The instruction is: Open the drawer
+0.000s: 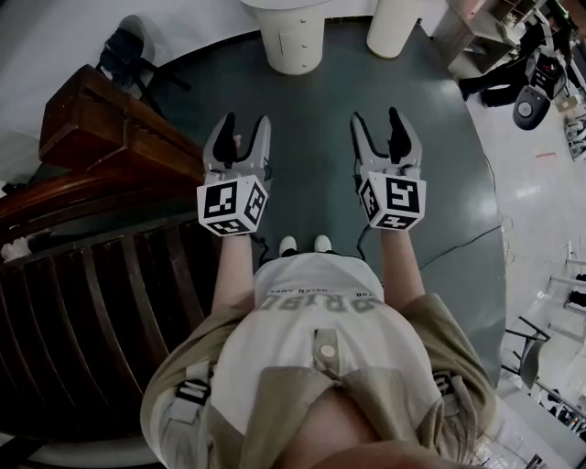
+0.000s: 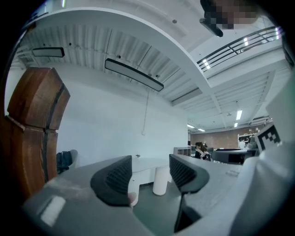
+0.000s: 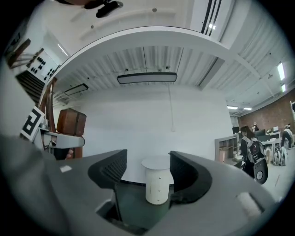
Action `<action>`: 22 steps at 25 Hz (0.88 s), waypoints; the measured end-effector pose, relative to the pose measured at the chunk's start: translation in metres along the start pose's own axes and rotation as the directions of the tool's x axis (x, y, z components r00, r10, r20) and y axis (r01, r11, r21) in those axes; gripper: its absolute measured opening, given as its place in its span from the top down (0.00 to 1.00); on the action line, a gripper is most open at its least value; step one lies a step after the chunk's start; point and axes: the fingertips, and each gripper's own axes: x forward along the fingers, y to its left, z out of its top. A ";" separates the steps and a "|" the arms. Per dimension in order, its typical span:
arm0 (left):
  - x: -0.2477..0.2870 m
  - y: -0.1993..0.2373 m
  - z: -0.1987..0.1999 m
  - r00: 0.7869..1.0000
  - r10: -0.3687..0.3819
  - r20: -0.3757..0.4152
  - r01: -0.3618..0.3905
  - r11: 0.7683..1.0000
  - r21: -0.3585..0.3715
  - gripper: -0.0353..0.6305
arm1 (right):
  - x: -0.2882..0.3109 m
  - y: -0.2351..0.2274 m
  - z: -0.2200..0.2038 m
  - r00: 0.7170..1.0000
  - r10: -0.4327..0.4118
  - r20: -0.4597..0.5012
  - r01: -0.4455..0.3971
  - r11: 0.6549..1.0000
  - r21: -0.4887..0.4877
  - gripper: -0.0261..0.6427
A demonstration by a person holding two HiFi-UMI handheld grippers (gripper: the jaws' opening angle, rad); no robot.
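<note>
Left gripper [image 1: 245, 124] and right gripper [image 1: 377, 119] hung open, empty, the white round drawer cabinet [image 1: 293, 41] well ahead; its light top drawer [image 3: 153, 179] probably wanted pinching at the small knob [image 3: 159, 179].

Dark green floor [image 1: 311, 119] runs through the middle of my head view. Left side: curved brown wooden structure [image 1: 92, 183], with slatted wood [image 1: 101, 302] nearer in. Far left I note a chair with a dark bag [image 1: 128, 50] against the white wall [image 3: 152, 120]. Far, right of centre: a white column [image 1: 396, 26]. A black cable [image 1: 476, 240] trails over the floor on the right. Far right I make out a person in dark clothes [image 3: 249, 147] by shelving. Overhead, a long ceiling light [image 3: 146, 78].
</note>
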 end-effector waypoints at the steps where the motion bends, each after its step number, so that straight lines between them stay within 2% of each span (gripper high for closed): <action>1: 0.002 -0.002 0.000 1.000 -0.001 0.001 0.001 1.000 0.001 0.54 | 0.000 -0.002 0.000 1.000 -0.001 0.005 0.001 1.000 -0.004 0.49; 4: 0.007 -0.006 -0.001 1.000 -0.004 -0.004 0.004 1.000 0.005 0.47 | 0.002 -0.008 -0.001 1.000 -0.004 0.003 0.004 1.000 -0.019 0.45; 22: 0.037 -0.028 -0.020 0.997 0.063 -0.049 -0.062 0.998 0.005 0.47 | 0.023 -0.052 -0.016 0.999 0.035 -0.036 -0.037 0.999 -0.040 0.44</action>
